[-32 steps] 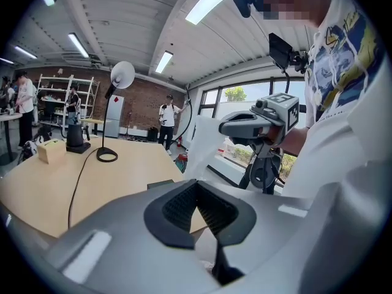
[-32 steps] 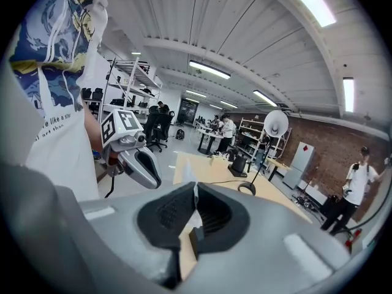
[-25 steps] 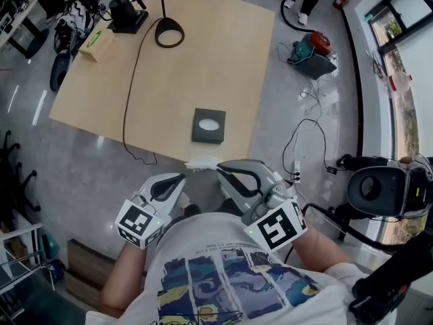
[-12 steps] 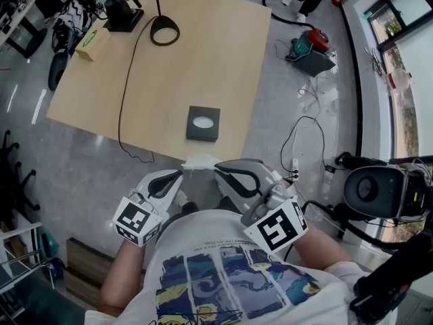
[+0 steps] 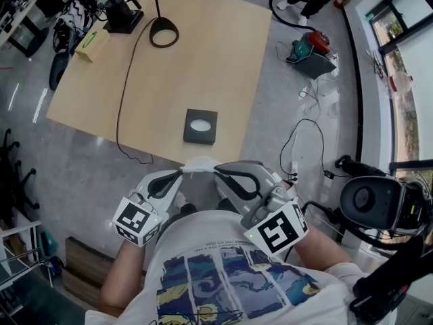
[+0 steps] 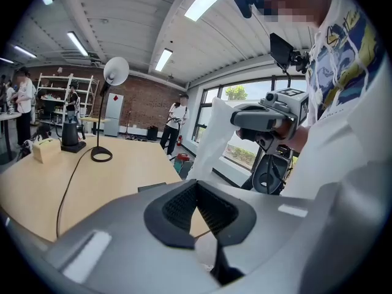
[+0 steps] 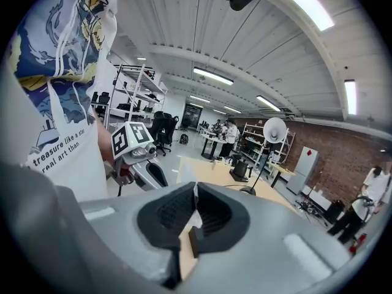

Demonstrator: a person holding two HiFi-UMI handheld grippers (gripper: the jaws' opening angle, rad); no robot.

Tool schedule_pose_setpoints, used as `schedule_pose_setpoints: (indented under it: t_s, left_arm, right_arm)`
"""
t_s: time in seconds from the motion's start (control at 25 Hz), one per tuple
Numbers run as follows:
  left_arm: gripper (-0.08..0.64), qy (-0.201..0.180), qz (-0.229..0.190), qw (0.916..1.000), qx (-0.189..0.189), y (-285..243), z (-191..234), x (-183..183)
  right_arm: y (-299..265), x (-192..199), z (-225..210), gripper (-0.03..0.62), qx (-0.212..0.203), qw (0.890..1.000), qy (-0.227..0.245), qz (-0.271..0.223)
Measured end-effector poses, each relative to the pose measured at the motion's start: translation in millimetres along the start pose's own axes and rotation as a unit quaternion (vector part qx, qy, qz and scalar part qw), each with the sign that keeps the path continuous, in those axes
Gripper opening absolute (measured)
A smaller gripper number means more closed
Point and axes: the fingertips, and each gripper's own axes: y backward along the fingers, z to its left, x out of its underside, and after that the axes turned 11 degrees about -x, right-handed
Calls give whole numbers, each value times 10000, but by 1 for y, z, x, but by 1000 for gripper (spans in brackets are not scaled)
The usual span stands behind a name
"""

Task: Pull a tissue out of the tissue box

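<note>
The dark tissue box (image 5: 200, 126) with an oval white opening lies near the front edge of the wooden table (image 5: 223, 53). A white tissue (image 5: 199, 163) hangs free of the box, stretched between my two grippers in front of the table edge. My left gripper (image 5: 180, 174) is shut on the tissue's left end, and my right gripper (image 5: 217, 168) is shut on its right end. In the left gripper view the tissue (image 6: 211, 136) rises from the closed jaws toward the right gripper (image 6: 269, 118). The right gripper view shows a thin white edge of the tissue (image 7: 195, 196) pinched between its pads.
At the table's far end stand a lamp with a ring base (image 5: 163, 31), a black device (image 5: 122, 12) and a small cardboard box (image 5: 93, 42); a black cable (image 5: 124, 107) trails off the table. Cables and a red-and-grey machine (image 5: 312, 49) lie on the floor to the right.
The view has shifted slightly, so the table and box sit a little farther left. Both grippers stay almost still with the tissue between them.
</note>
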Motion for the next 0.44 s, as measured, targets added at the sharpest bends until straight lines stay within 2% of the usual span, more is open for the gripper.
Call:
schedule_pose_setpoints:
  t_s: [0.28,0.44]
  left_arm:
    - [6,-8,-6,10000,-79,-8,-4,-4]
    - [6,1,4,9999,-125,-14,-9,-4]
  right_arm:
    - [7,1,-10,3,-54,9999,69,-80]
    - [11,-2,-13,3,-103,9992,169,-358]
